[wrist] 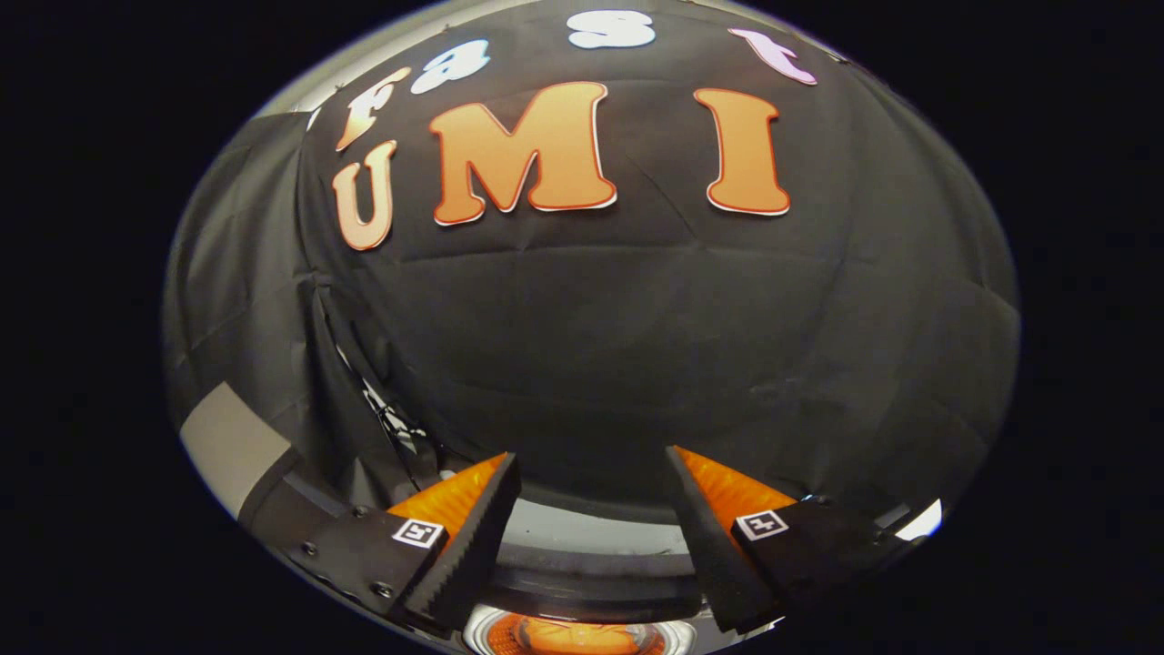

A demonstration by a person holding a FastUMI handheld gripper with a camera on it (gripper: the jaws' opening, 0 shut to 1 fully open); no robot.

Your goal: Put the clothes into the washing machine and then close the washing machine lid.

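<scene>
Gripper view, tool raised and facing the black cloth wall [637, 346] of the booth. The gripper [593, 482] is spread wide with nothing between its fingers; the left finger [473, 537] and right finger [705, 537] show their dark ribbed pads. Below and between the fingers lies a round, light-rimmed opening, judged to be the washing machine [582, 582], with something orange [577, 637] inside it, probably the clothes, though too little shows to be sure. The lid cannot be made out. Risks, as judgement: with the opening so low beneath the fingers, a blind descent may strike the rim; if cloth hangs over the rim, the lid may trap it or fail to seat.
</scene>
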